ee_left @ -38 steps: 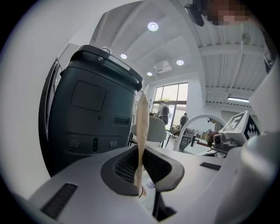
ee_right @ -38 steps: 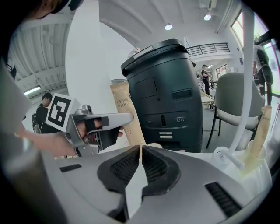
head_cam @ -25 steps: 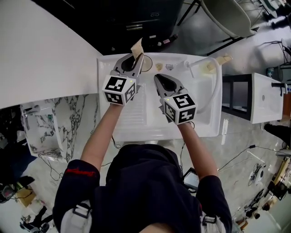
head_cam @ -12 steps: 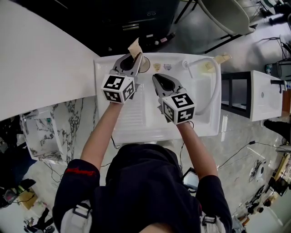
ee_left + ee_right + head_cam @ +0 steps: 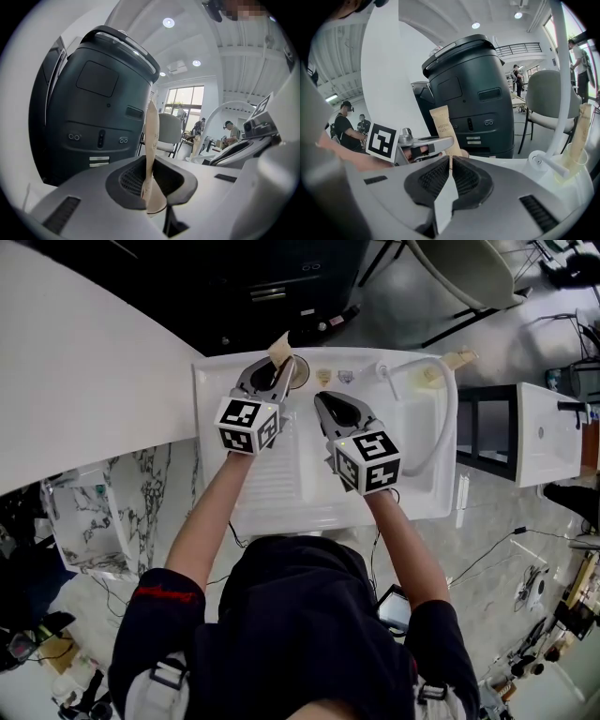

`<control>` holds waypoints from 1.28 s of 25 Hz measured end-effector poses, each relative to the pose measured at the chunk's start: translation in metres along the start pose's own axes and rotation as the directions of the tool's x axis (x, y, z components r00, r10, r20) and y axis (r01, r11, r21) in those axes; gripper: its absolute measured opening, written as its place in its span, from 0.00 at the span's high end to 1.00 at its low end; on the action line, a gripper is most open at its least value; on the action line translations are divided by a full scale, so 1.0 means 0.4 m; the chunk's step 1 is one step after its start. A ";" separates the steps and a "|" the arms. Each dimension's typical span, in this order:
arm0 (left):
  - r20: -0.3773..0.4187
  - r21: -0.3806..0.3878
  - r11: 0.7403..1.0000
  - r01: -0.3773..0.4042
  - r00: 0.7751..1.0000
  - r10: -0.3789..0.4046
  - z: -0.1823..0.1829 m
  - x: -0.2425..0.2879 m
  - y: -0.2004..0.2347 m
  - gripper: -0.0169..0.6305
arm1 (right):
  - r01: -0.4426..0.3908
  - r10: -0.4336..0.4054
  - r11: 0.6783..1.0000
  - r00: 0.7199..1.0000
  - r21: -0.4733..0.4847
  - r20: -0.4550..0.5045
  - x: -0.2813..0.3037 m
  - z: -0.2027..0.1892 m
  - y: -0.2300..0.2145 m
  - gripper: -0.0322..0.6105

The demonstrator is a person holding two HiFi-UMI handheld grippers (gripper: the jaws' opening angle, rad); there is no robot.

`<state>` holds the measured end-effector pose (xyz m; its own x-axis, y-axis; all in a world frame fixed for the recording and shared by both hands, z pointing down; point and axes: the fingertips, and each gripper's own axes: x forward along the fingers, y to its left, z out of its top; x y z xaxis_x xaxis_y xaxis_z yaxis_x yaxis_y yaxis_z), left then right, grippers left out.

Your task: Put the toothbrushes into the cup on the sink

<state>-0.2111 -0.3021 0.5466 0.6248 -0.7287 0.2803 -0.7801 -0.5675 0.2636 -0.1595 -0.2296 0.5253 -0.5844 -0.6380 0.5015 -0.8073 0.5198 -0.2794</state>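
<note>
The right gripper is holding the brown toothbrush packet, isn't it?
Not quite. It is the left gripper that is holding the brown toothbrush packet. The left gripper view shows its jaws shut on the packet, which stands up between them. The right gripper has its jaws shut with nothing between them, as the right gripper view shows.

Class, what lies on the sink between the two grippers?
Only the bare, ribbed sink lies between the left gripper and the right gripper, as the head view shows.
</note>
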 end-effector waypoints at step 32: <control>-0.112 -0.062 0.998 -0.034 0.993 0.027 -0.071 -0.032 0.022 0.61 | 0.014 -0.014 1.000 1.000 -0.010 0.015 -0.021 0.011 0.017 0.88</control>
<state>-0.2253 -0.2869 0.5716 0.6034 -0.6961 0.3890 -0.7973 -0.5176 0.3105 -0.1604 -0.2232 0.5155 -0.5745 -0.6534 0.4930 -0.8144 0.5166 -0.2642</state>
